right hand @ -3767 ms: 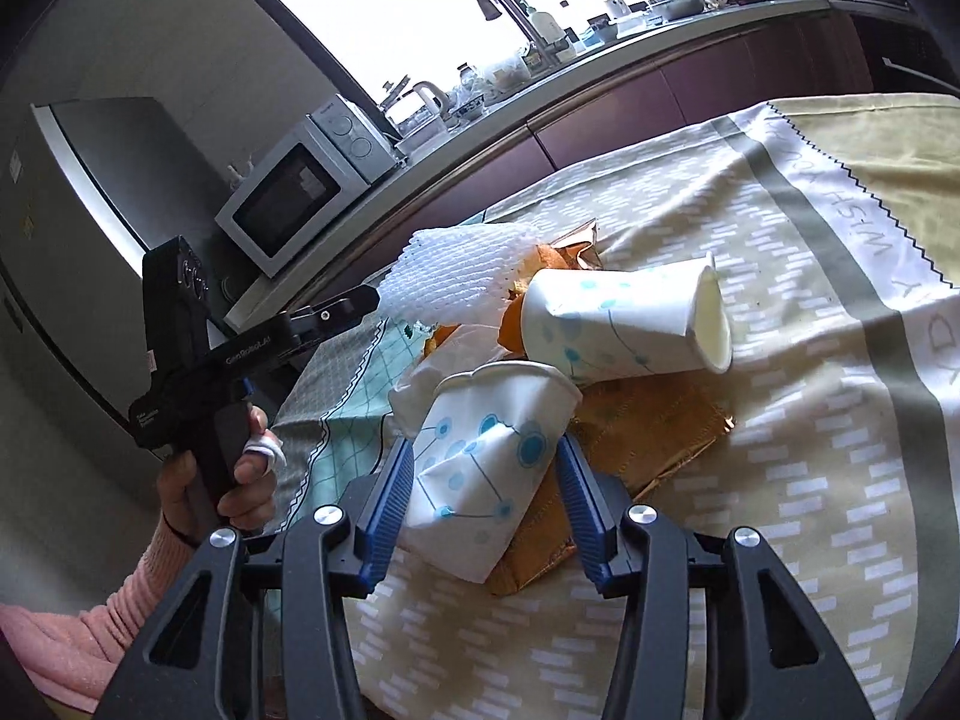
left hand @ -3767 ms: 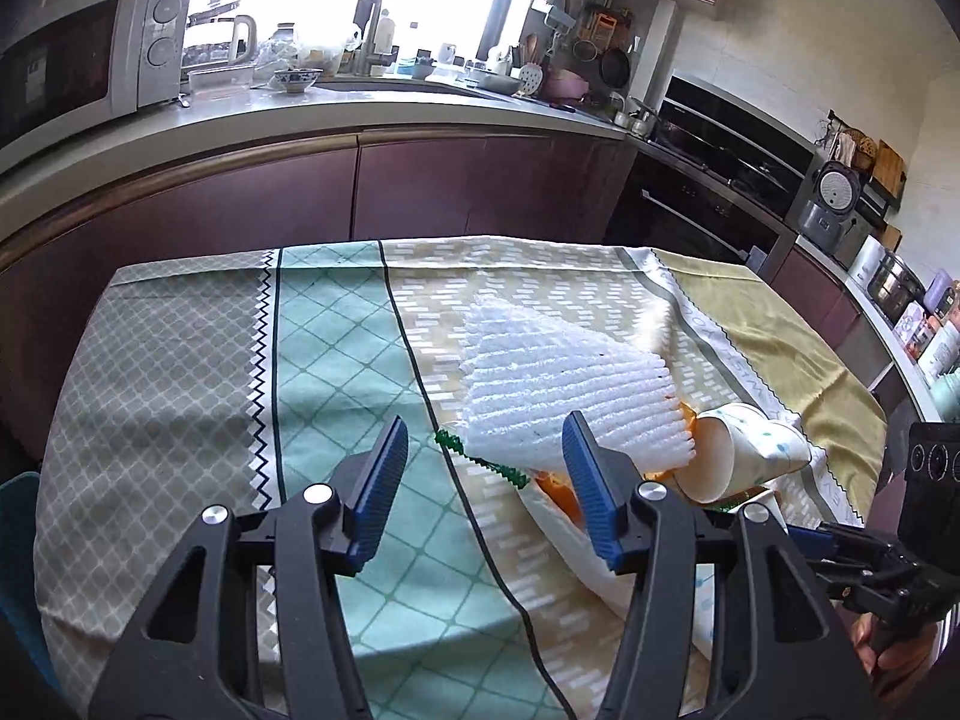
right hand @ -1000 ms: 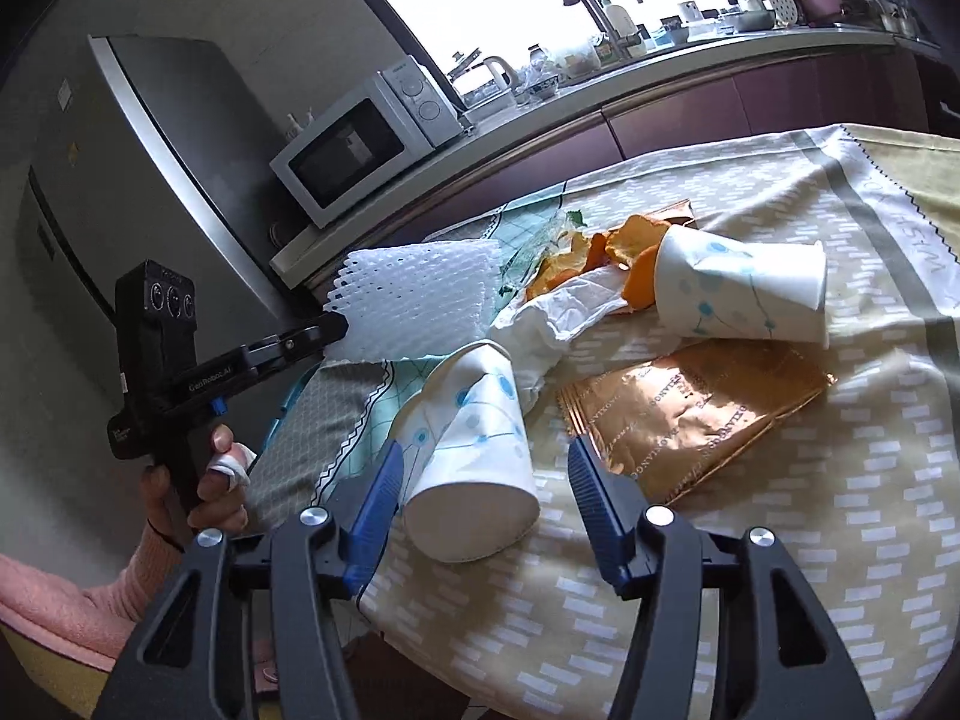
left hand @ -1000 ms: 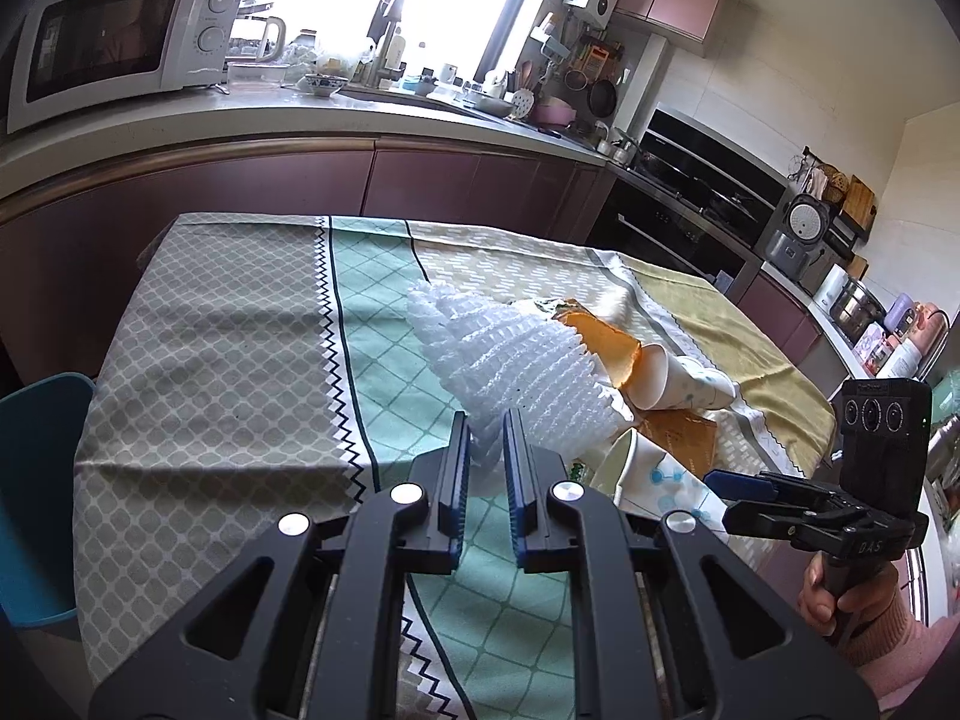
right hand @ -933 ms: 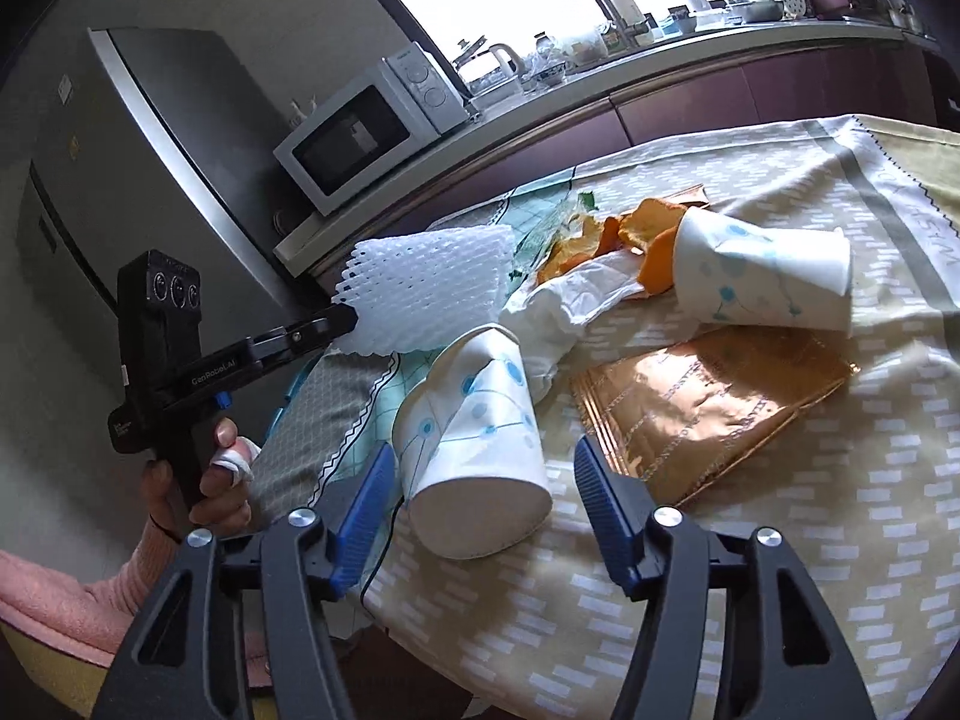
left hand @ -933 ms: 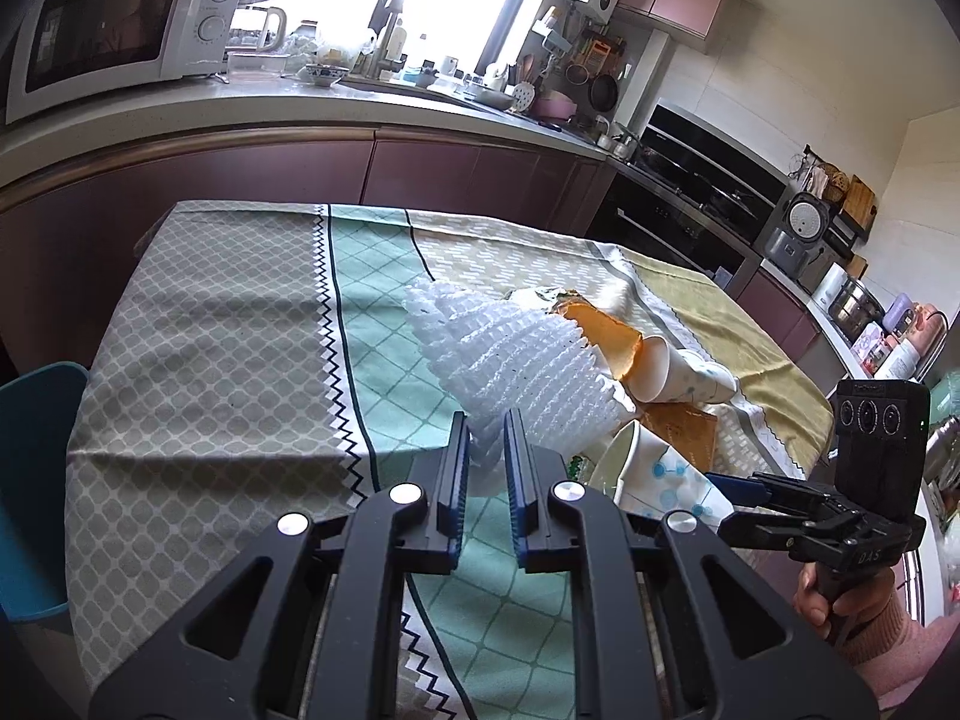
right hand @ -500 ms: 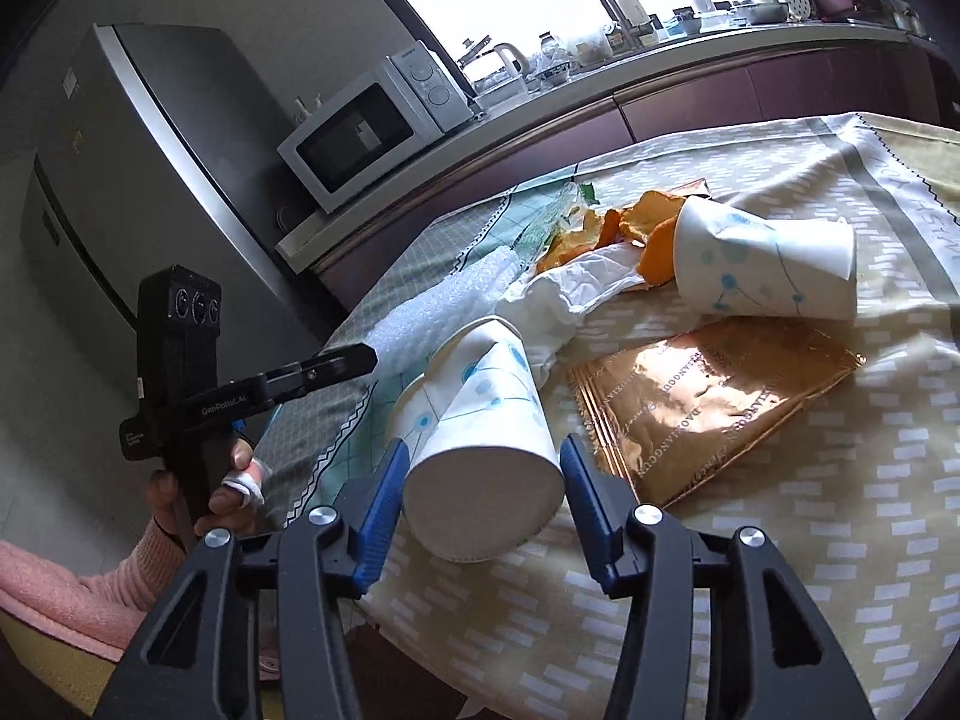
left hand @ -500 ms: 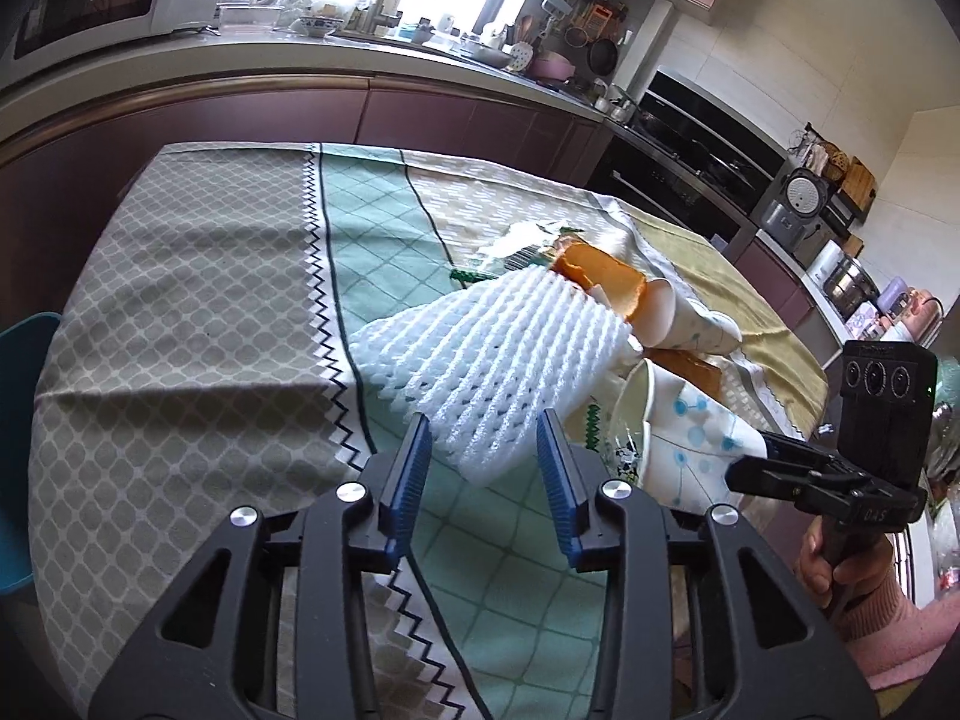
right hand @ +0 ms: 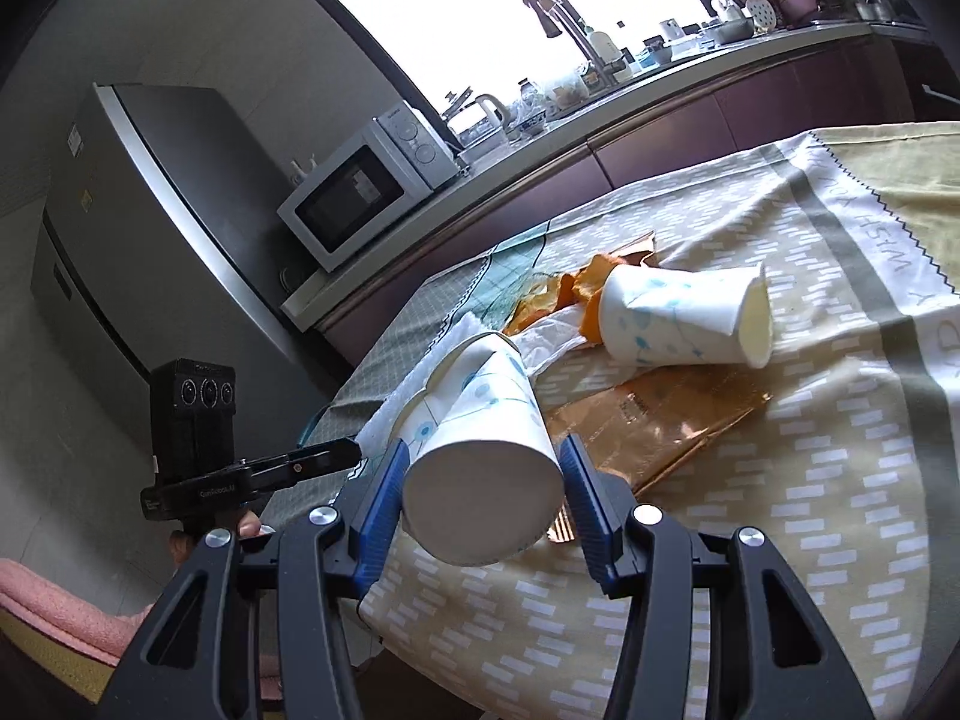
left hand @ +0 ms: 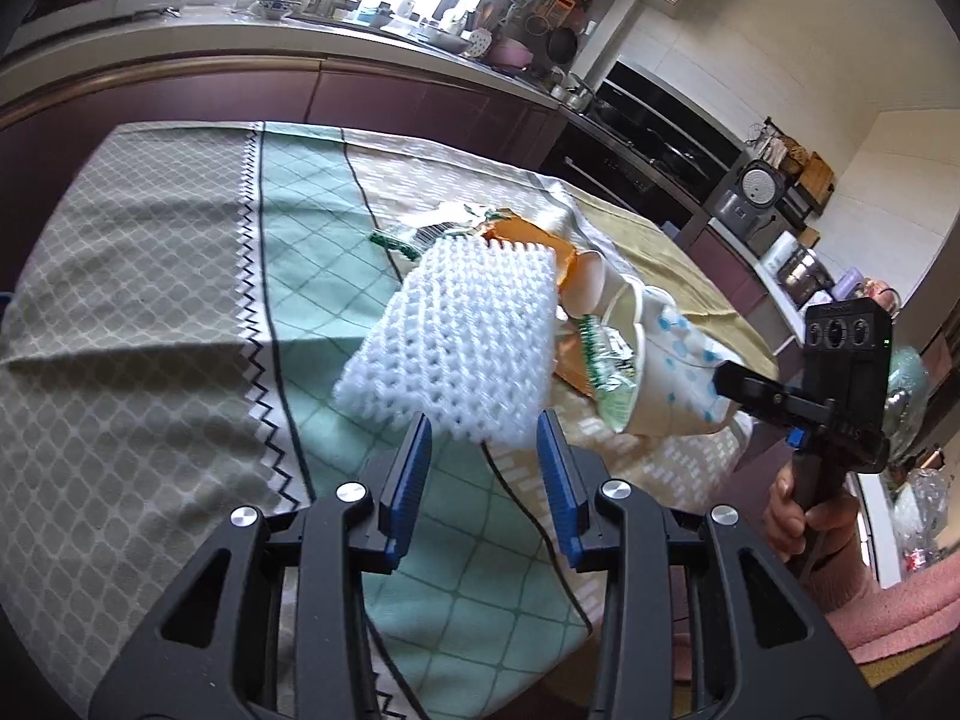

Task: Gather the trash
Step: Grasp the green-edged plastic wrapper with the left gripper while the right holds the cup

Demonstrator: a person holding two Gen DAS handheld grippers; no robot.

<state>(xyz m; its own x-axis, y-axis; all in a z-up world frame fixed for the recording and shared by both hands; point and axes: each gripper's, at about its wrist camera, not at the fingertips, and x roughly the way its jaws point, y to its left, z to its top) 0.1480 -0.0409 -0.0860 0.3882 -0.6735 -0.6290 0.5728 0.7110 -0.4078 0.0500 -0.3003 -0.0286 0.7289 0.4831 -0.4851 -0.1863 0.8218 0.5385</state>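
A white foam net (left hand: 462,336) lies loose on the tablecloth, its near edge just beyond the fingertips of my open left gripper (left hand: 483,462); the pads do not press it. My right gripper (right hand: 480,480) is shut on a blue-dotted paper cup (right hand: 480,426), bottom toward the camera. In the left wrist view that cup (left hand: 672,360) hangs tilted over the table edge with a green wrapper (left hand: 606,372) in its mouth. A second paper cup (right hand: 678,324) lies on its side by orange peel (right hand: 591,300), a white tissue (right hand: 552,336) and a gold foil bag (right hand: 660,420).
The table (left hand: 150,300) wears a patterned cloth; its near edge is close to both grippers. Behind it run a kitchen counter with a microwave (right hand: 366,192), a grey fridge (right hand: 120,228) and an oven (left hand: 654,126). A pink sleeve (left hand: 900,618) shows at the right.
My left gripper opened and let go of the foam net, which dropped flat onto the cloth. My right gripper closed on the dotted cup and lifted it.
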